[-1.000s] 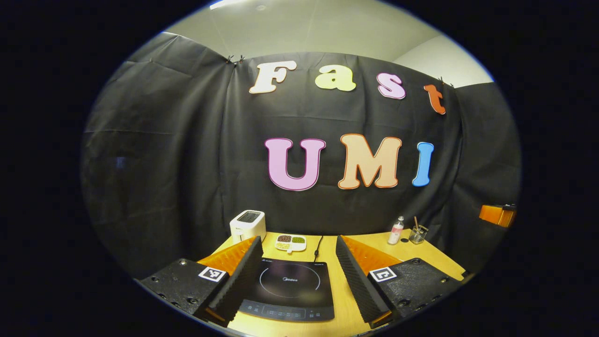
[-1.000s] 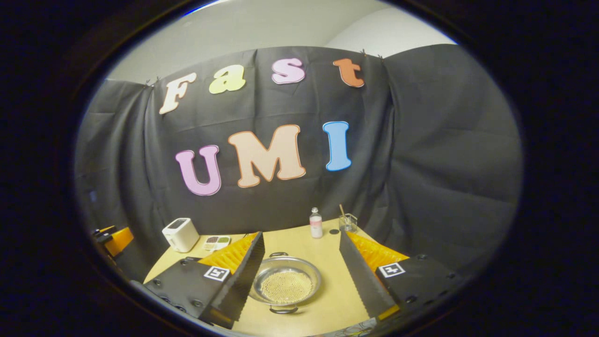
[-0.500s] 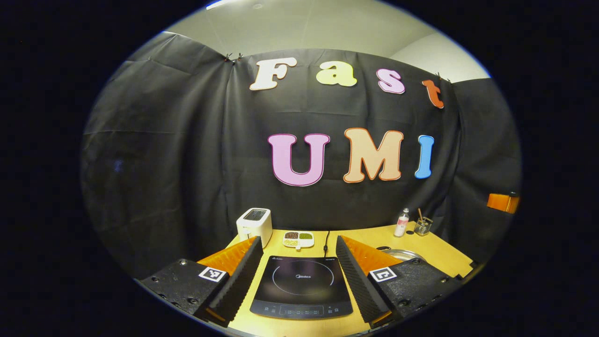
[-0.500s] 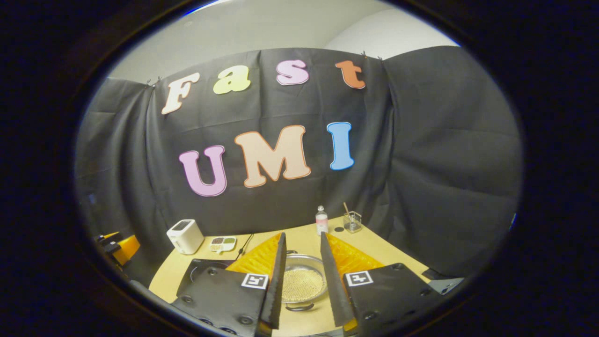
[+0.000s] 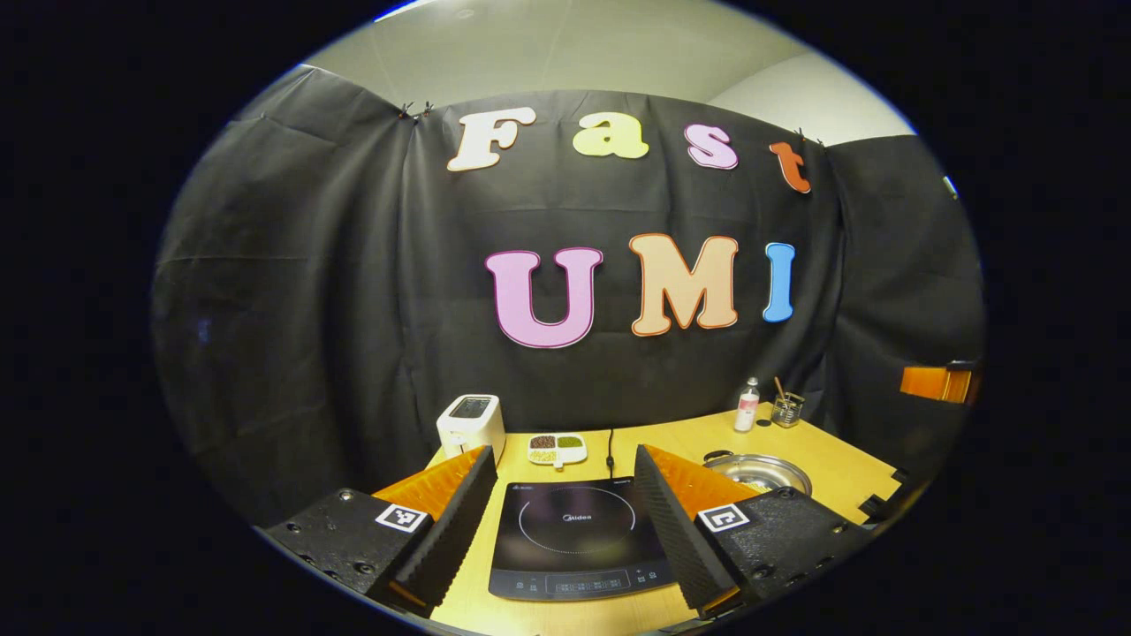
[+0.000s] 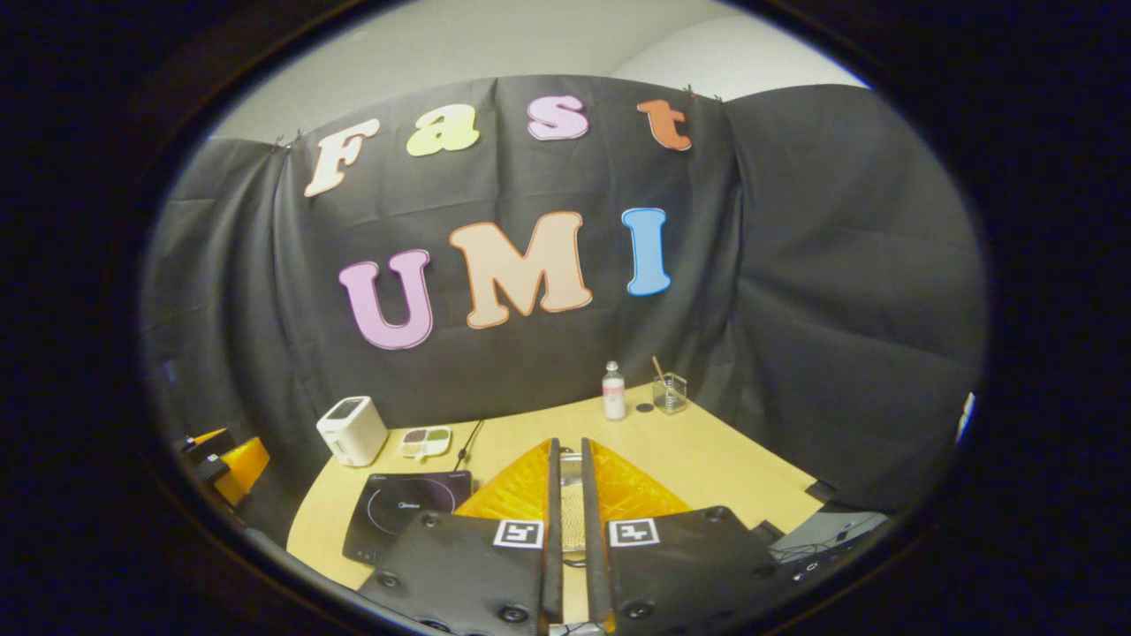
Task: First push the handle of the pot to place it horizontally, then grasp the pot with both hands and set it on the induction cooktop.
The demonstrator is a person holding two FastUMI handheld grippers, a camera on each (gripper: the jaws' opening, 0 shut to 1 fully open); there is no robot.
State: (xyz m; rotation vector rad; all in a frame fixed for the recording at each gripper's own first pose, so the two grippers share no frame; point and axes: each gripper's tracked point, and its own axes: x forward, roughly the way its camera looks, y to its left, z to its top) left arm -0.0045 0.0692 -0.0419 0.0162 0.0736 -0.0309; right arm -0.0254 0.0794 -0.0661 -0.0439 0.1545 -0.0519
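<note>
Fingers of the left gripper [image 5: 561, 521] are standing wide apart, holding nothing and touching nothing; between them the induction cooktop [image 5: 579, 539] is lying flat on the counter [image 5: 848, 473], its ring marking bare; just beyond the right finger [image 5: 676, 521] the pot [image 5: 760, 473] is sitting on the counter, a shallow shiny metal pan with one small loop handle showing at its far-left rim. Fingers of the right gripper [image 6: 566, 530] are drawn nearly together, leaving a narrow slit; through that slit a strip of the pot [image 6: 572, 517] is showing, pale grains inside it; whether the fingers are touching it I cannot tell; the cooktop [image 6: 402, 521] is lying left of the left finger [image 6: 530, 495].
</note>
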